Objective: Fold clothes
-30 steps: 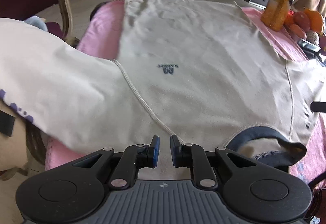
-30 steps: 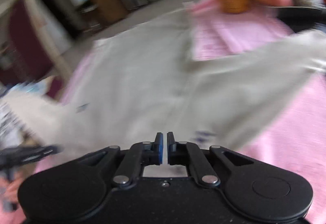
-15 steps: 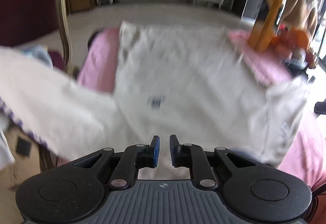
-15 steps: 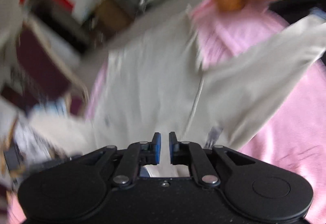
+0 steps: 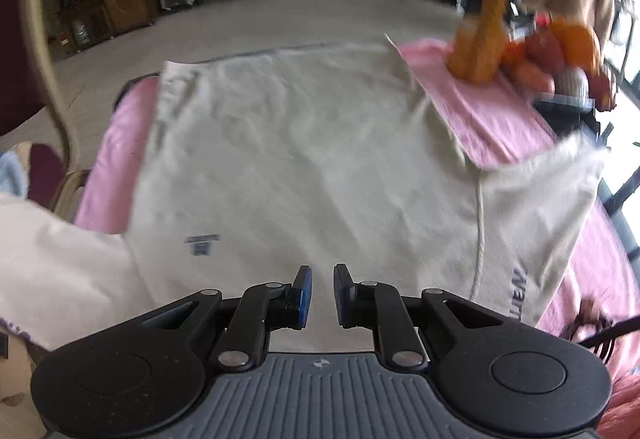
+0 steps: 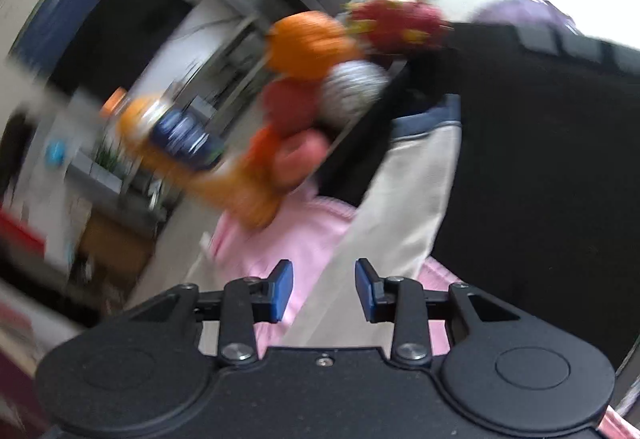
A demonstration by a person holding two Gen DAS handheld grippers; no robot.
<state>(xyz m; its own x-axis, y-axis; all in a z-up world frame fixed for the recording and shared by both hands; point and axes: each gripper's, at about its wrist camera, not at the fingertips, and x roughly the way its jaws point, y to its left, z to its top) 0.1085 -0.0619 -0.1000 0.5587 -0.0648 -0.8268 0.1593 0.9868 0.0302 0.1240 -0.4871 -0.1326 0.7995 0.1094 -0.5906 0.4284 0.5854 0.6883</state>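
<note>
Cream-coloured fabric sweatshirt (image 5: 304, 167) lies spread flat over a pink cloth-covered table (image 5: 476, 111), its hem toward the far edge and a small dark printed logo (image 5: 202, 244) on its chest. One sleeve drapes off the table's left side, and the other sleeve (image 5: 540, 223), with dark lettering, reaches out to the right. In the right wrist view a strip of the same cream fabric with a navy edge (image 6: 408, 195) runs up between the fingers, though motion blur hides detail. The left gripper (image 5: 320, 295) hovers just above the near part of the sweatshirt, blue pads slightly parted and empty. The right gripper (image 6: 324, 289) is spread wider and grips nothing. Beyond stand a blurred orange juice bottle (image 5: 486, 35) and a heap of orange and red fruit (image 5: 560, 51).
</note>
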